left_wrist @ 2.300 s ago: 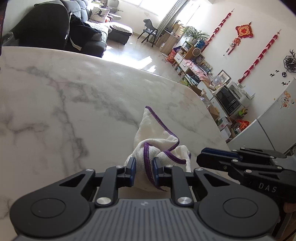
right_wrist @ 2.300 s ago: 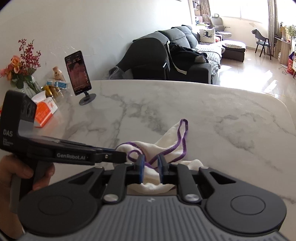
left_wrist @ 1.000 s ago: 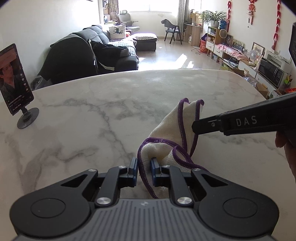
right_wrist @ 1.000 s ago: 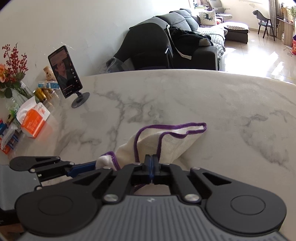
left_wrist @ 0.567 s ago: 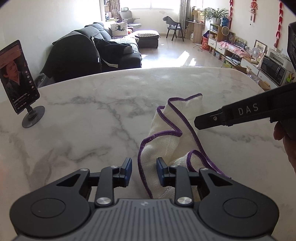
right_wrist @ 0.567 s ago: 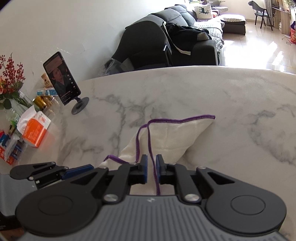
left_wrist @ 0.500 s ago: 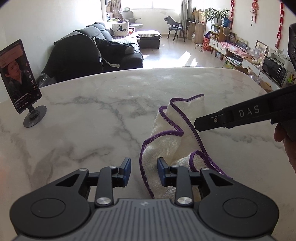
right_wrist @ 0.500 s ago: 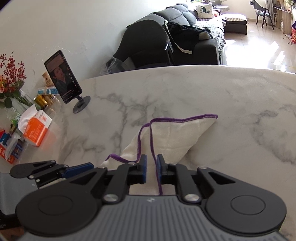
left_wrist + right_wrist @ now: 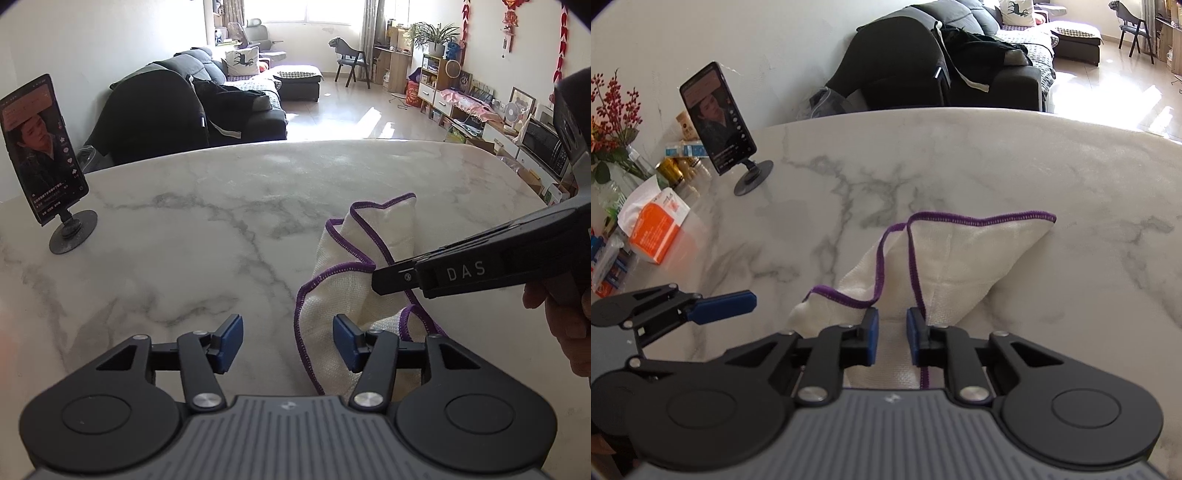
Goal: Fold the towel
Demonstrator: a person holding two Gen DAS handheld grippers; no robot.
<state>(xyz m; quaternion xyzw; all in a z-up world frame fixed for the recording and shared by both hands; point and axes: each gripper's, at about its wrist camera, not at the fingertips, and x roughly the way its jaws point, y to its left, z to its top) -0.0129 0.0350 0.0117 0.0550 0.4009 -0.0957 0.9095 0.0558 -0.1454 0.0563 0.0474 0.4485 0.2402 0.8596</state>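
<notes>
Your left gripper [image 9: 287,343] gapes wide, empty; your right gripper [image 9: 890,336] stands slightly parted, gripping nothing. The towel [image 9: 945,258] is light and floppy: pinch the purple hem between the jaws.

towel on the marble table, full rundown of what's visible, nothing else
The towel is a white, coarse-woven cloth with purple stitched edging. It lies crumpled on the marble table, loosely bunched rather than flat or neatly folded, with one corner reaching away from the cameras and hem loops curling over the top. The left gripper is wide open, its right finger over the towel's near edge, not pinching. The right gripper stands slightly open over the near part, the hem running between its fingers; whether they touch the cloth is unclear.
</notes>
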